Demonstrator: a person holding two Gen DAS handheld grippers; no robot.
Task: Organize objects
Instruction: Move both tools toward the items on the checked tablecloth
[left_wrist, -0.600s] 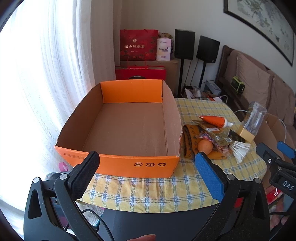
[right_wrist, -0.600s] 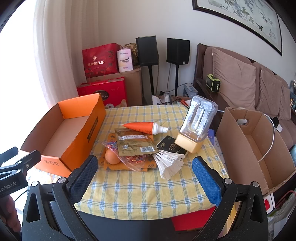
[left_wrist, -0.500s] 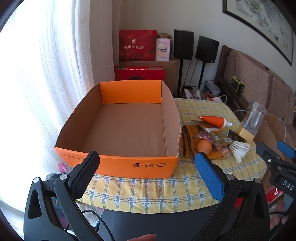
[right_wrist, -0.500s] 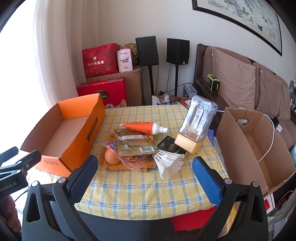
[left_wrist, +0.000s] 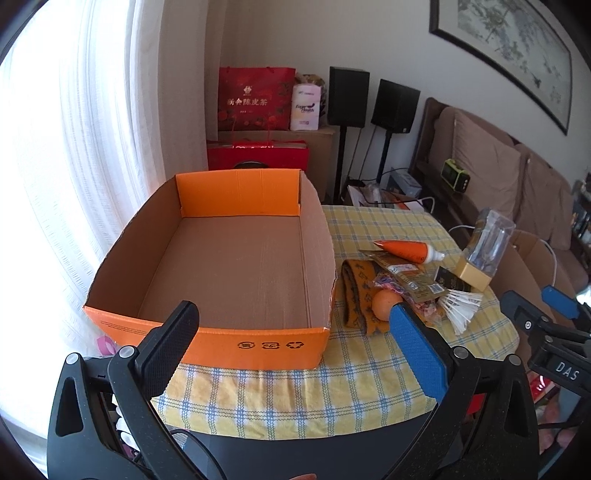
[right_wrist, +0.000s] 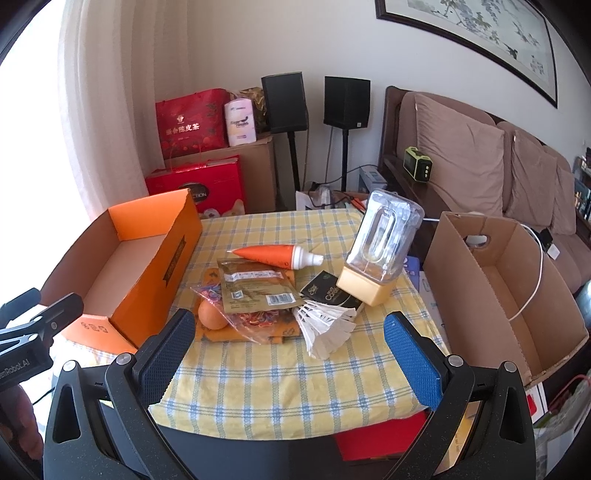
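Note:
An empty orange cardboard box (left_wrist: 236, 258) (right_wrist: 147, 266) stands on the left of a yellow checked table (right_wrist: 266, 376). Beside it lies a pile: an orange carrot-shaped tube (right_wrist: 277, 256), a brown foil packet (right_wrist: 255, 286), an orange ball (right_wrist: 210, 315), a bag of coloured bands (right_wrist: 255, 317), a patterned cloth (left_wrist: 360, 295), white shuttlecocks (right_wrist: 327, 326), a black sachet (right_wrist: 328, 291) and a clear case on a yellow base (right_wrist: 380, 251). My left gripper (left_wrist: 295, 343) is open in front of the box. My right gripper (right_wrist: 290, 354) is open in front of the pile. Both are empty.
An open brown carton (right_wrist: 506, 280) stands to the right of the table. Red gift bags (right_wrist: 190, 122), black speakers (right_wrist: 284, 101) and a brown sofa (right_wrist: 480, 158) stand behind. A white curtain (left_wrist: 92, 129) hangs on the left.
The left wrist view has shifted slightly, so the box sits a little lower and closer. The right gripper and the objects have not moved.

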